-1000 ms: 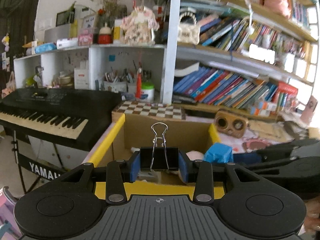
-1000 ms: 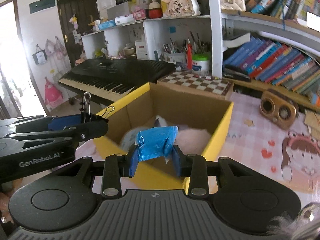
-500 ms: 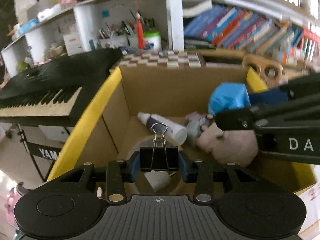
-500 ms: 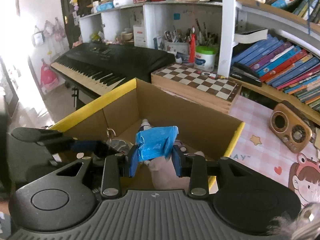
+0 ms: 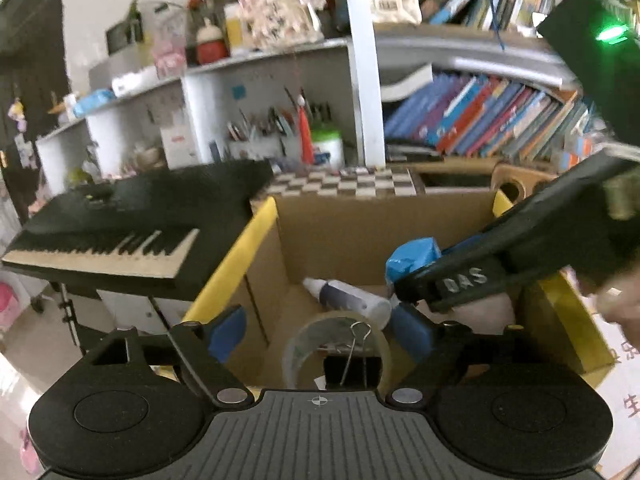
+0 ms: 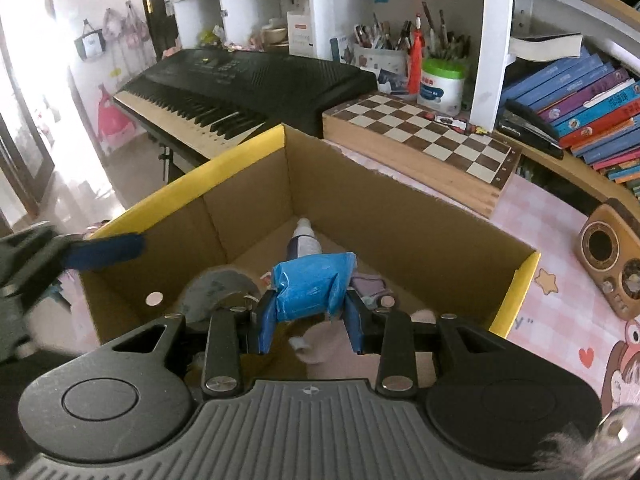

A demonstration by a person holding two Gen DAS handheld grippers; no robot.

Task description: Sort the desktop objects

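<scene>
A cardboard box with yellow flaps (image 5: 240, 256) (image 6: 256, 184) sits on the desk. My left gripper (image 5: 320, 334) is open over its near edge. A black binder clip (image 5: 352, 364) lies inside a clear tape roll (image 5: 300, 344) in the box. My right gripper (image 6: 310, 320) is shut on a blue packet (image 6: 312, 288) and holds it above the box; it also shows in the left wrist view (image 5: 412, 256). A small white bottle (image 5: 348, 296) (image 6: 304, 240) and a pink soft toy (image 6: 324, 344) lie in the box.
A black keyboard (image 6: 248, 84) stands left of the box. A chessboard (image 6: 424, 128) lies behind it. A wooden radio (image 6: 612, 256) sits at the right on the pink desk mat (image 6: 560, 312). Shelves of books and pen cups rise at the back.
My left gripper has opened and the binder clip has dropped into the tape roll in the box. Both grippers have moved over the box; the right one still holds the blue packet.
</scene>
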